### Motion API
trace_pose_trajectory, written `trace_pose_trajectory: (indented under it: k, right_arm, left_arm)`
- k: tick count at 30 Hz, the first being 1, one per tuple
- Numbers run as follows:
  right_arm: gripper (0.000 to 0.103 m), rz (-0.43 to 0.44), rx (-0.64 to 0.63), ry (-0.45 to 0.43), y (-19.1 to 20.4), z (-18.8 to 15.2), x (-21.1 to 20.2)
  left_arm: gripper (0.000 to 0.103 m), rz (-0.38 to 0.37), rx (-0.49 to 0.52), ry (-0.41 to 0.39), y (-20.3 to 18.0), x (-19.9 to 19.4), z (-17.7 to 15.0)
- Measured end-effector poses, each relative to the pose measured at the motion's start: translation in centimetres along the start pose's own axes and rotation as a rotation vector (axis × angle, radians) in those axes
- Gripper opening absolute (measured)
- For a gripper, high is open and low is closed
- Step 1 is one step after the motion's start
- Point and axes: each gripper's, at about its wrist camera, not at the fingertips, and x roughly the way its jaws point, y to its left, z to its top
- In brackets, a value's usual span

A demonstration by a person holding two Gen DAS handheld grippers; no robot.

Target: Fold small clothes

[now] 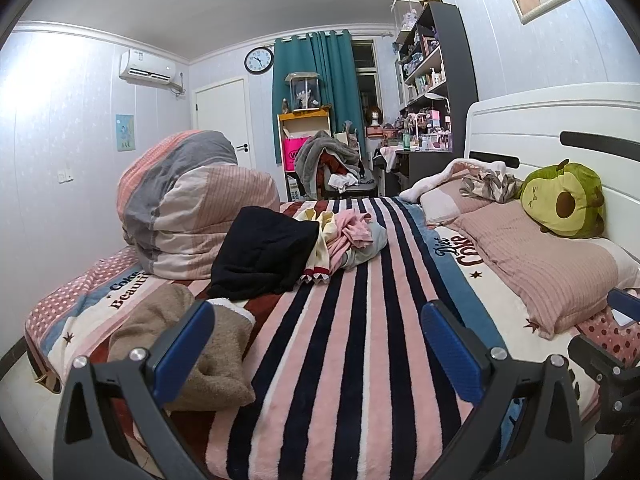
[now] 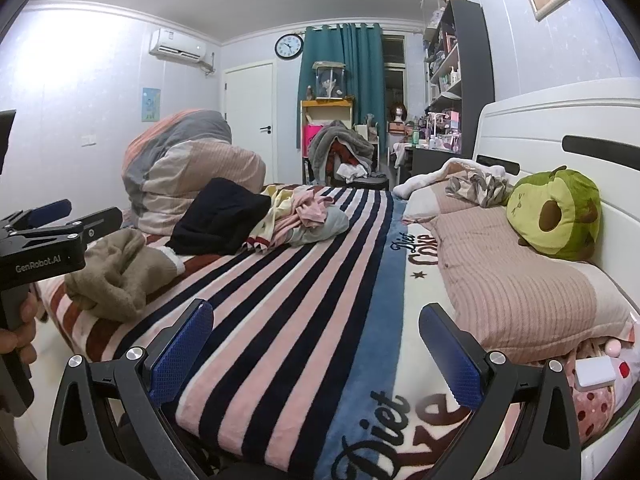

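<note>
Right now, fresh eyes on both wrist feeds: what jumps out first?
The striped blanket fills the foreground, with a heap of unfolded clothes mid-bed beside a black garment and a brown fleece garment near the left edge. A green avocado plush sits against the headboard on the right. The left gripper and right gripper hang open above the bed, holding nothing.

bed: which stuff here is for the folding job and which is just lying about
For the job:
- brown garment
- black garment
- pink and yellow clothes pile
- left gripper, open
- right gripper, open

Just lying about:
- rolled quilt
- pillow
- avocado plush
</note>
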Motion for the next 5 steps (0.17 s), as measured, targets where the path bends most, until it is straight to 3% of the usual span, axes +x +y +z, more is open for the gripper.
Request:
trace_pose_trajectory:
  k: [5]
  right_arm:
    - [0.102,0.001,0.000,0.002,-0.06,0.02,0.05]
  left_arm:
    - [0.102,-0.013,0.002,0.005,0.15,-0.03,-0.23]
